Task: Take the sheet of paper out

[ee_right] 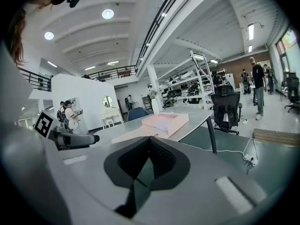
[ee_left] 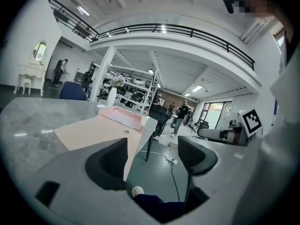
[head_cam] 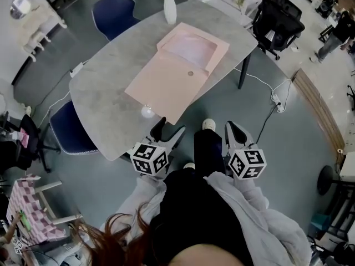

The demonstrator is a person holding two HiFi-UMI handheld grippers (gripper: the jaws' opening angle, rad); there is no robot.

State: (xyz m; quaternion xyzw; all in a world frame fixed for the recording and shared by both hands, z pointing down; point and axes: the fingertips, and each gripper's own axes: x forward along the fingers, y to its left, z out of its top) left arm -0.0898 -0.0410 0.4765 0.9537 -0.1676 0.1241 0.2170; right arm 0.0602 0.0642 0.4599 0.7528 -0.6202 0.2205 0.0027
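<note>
A flat pink folder (head_cam: 163,87) lies open at the middle of the grey table (head_cam: 105,101), with a small round clasp (head_cam: 190,73) on its lower leaf. At its far end a paler, whitish sheet of paper (head_cam: 192,49) sits inside a raised pink border; whether that border is a flap or a shallow tray is hard to tell. A white vase (head_cam: 170,10) stands beyond it. Both grippers hang off the near table edge, well short of the folder. The left gripper (head_cam: 169,131) has its jaws spread with nothing between them. The right gripper (head_cam: 232,129) has its jaws pressed together, empty.
</note>
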